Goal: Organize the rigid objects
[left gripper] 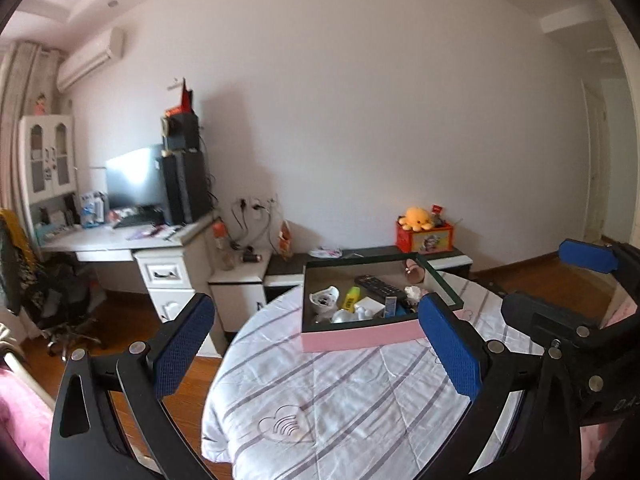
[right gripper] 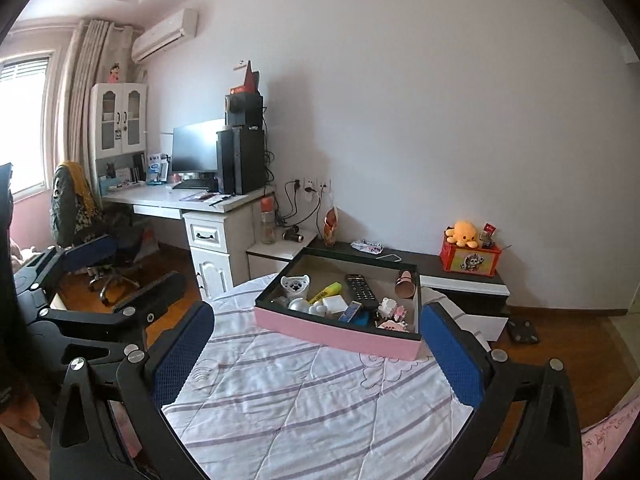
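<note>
Both claws, the left gripper (left gripper: 316, 344) and the right gripper (right gripper: 318, 352), are hanging wide open, holding nothing, waiting to pick. At 12 o'clock the pink box (right gripper: 336, 330) is sitting on the striped quilt (right gripper: 304, 408), keeping the remote (right gripper: 361, 287), yellow marker (right gripper: 329, 290) and maybe small toys together.

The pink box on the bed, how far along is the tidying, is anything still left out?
Looks nearly done: the pink box already holds the remote, yellow highlighter, white charger and other small items. Nothing is in hand: the left gripper and right gripper are both open and hold nothing. No loose item shows on the striped quilt; what else remains, I can't tell.
</note>
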`<state>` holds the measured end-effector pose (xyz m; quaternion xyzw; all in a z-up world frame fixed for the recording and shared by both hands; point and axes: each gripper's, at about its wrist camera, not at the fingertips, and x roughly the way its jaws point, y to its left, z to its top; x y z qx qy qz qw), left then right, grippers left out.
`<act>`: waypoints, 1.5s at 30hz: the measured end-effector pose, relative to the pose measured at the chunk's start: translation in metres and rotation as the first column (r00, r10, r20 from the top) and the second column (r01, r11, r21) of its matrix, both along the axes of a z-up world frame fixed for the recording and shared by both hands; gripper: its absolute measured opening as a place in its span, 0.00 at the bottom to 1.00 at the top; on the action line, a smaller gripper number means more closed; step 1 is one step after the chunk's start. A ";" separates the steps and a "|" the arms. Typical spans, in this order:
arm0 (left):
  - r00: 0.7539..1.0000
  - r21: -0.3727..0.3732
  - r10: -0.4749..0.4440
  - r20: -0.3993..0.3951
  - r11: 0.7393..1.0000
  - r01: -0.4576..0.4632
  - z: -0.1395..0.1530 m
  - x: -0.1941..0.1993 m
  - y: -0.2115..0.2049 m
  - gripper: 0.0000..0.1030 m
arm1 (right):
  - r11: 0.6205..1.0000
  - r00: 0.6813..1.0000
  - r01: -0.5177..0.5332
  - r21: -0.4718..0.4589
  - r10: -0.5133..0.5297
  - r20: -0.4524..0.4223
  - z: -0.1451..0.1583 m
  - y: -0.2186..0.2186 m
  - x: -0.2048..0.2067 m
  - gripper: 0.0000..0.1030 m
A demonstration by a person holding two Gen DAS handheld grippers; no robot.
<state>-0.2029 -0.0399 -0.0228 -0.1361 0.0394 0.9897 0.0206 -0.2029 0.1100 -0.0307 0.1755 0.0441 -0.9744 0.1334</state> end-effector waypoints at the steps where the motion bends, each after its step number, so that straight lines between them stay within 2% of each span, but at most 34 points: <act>1: 1.000 -0.002 0.010 -0.007 1.000 -0.010 0.002 0.008 0.000 1.00 | 1.000 1.000 -0.001 0.002 0.001 -0.010 0.001 -0.001 0.006 1.00; 11: 0.992 0.013 0.030 -0.123 1.000 -0.029 0.022 0.081 -0.002 1.00 | 1.000 0.987 0.000 -0.018 -0.003 -0.163 0.018 -0.002 0.078 1.00; 20: 0.983 0.038 0.038 -0.182 0.999 -0.032 0.031 0.125 -0.003 1.00 | 0.999 0.978 -0.005 -0.032 -0.002 -0.210 0.027 -0.001 0.114 1.00; 23: 0.984 0.047 0.034 -0.177 0.999 -0.026 0.032 0.137 -0.003 1.00 | 1.000 0.971 0.003 -0.031 -0.011 -0.239 0.029 -0.001 0.130 1.00; 28: 0.982 0.027 0.036 -0.186 0.999 -0.031 0.031 0.154 0.002 1.00 | 0.999 0.967 0.025 -0.025 -0.031 -0.254 0.029 -0.002 0.150 1.00; 35: 0.969 0.014 0.040 -0.245 0.999 -0.038 0.030 0.180 0.000 1.00 | 0.999 0.959 0.034 -0.036 -0.043 -0.280 0.028 -0.005 0.167 1.00; 40: 0.967 0.035 0.029 -0.253 0.999 -0.020 0.029 0.190 -0.005 1.00 | 0.999 0.953 0.039 -0.032 -0.046 -0.301 0.028 -0.008 0.179 1.00; 45: 0.960 0.031 0.055 -0.273 0.998 -0.048 0.027 0.196 -0.009 1.00 | 0.999 0.947 0.044 -0.017 -0.047 -0.319 0.027 -0.015 0.183 1.00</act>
